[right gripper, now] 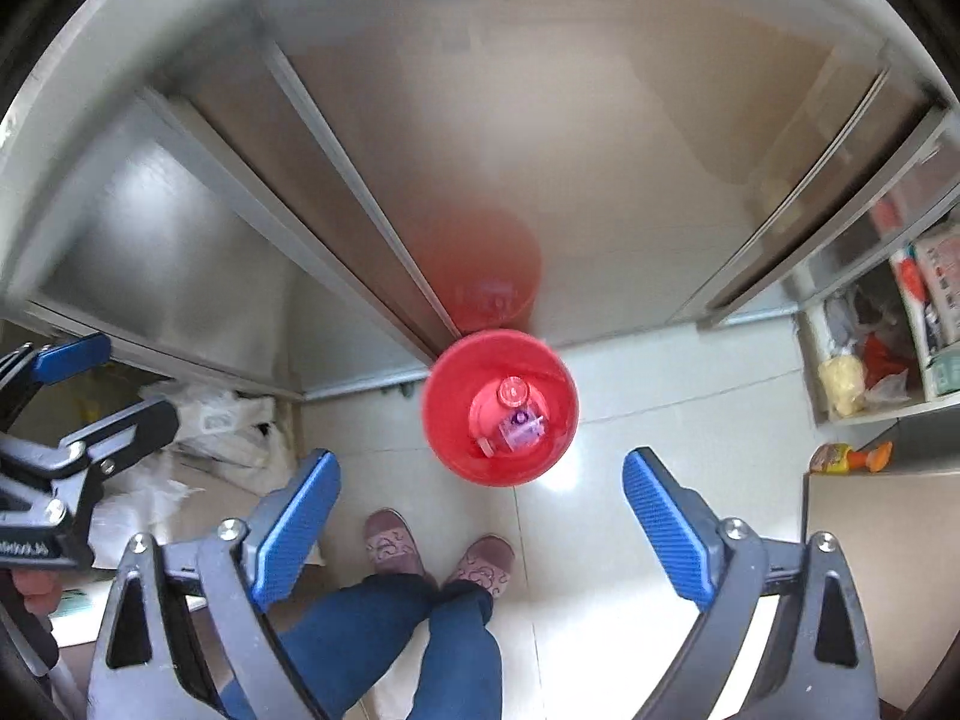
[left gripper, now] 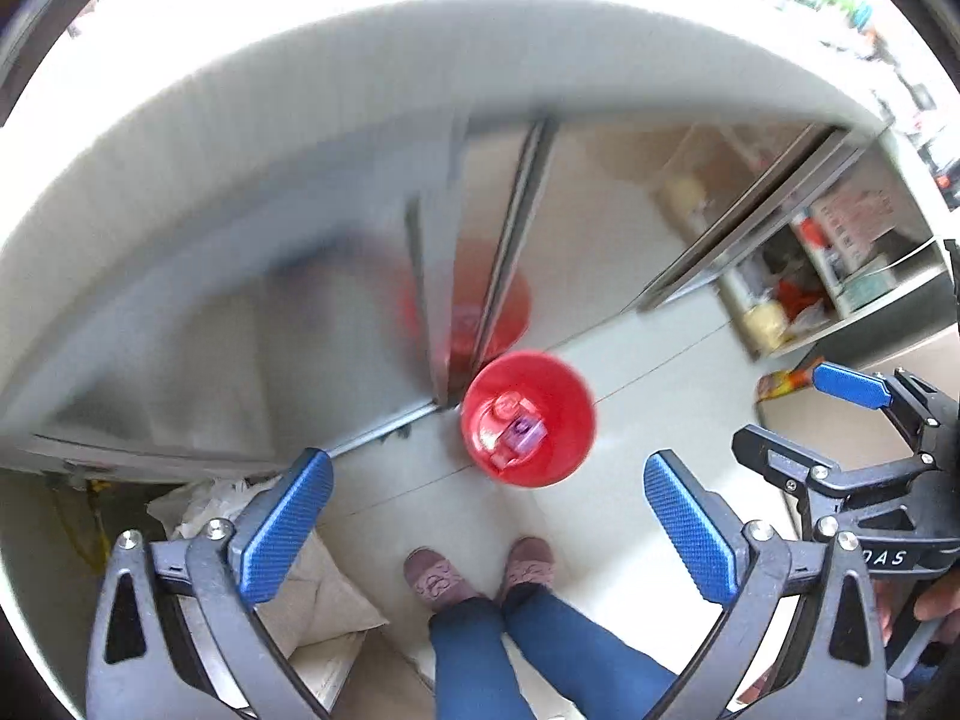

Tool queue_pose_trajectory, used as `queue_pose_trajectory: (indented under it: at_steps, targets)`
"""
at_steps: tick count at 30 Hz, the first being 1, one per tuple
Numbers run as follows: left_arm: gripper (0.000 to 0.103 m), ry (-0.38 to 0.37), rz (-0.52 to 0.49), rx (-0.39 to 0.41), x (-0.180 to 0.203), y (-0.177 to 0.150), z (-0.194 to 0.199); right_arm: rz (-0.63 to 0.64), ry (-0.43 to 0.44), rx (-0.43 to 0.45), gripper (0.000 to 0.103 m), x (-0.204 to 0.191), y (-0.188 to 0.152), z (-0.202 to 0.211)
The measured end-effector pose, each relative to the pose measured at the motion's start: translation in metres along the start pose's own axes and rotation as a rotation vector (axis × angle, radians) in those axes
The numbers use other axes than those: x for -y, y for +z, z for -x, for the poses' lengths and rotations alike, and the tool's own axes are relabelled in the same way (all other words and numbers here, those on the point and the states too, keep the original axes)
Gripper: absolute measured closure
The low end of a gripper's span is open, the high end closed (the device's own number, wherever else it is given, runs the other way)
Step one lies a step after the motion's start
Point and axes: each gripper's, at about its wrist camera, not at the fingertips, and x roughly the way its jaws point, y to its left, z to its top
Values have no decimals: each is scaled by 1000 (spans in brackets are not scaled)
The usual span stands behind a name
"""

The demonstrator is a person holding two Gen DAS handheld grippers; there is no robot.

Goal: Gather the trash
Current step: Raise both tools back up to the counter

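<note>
A red bin (left gripper: 528, 418) stands on the white tiled floor against steel cabinet doors; it also shows in the right wrist view (right gripper: 500, 407). Inside lie a red lid-like piece (right gripper: 513, 392) and a small purple-and-clear wrapper (right gripper: 521, 427), also in the left wrist view (left gripper: 521, 433). My left gripper (left gripper: 489, 525) is open and empty, high above the bin. My right gripper (right gripper: 482, 516) is open and empty, also above it. Each gripper appears at the side of the other's view: the right (left gripper: 840, 420), the left (right gripper: 78, 396).
The person's feet (right gripper: 438, 555) and blue-jeaned legs stand just below the bin. White bags and cardboard (right gripper: 198, 420) lie at the left. An open shelf with packets (right gripper: 888, 348) is at the right. A white counter edge (left gripper: 420, 60) runs above.
</note>
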Motion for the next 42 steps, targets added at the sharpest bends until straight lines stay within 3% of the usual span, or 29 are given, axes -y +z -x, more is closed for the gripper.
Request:
queue_pose_trajectory:
  at_steps: [10,17,21,29,39,42]
  targets:
    - [0,39,-27,111,17,45,130,53,-20,166,1,-22,48,136]
    - [0,97,52,167,-8,71,196,125,-13,247,1,-47,86,187]
    - [0,131,84,188,-32,82,224,171,42,270,1,-72,111,199]
    - [0,169,197,218,-120,99,257,305,112,302,1,-143,160,201]
    - [0,163,381,218,-262,115,253,460,206,285,1,-259,235,169]
    - [0,207,423,208,-298,114,250,500,229,248,1,-295,252,152]
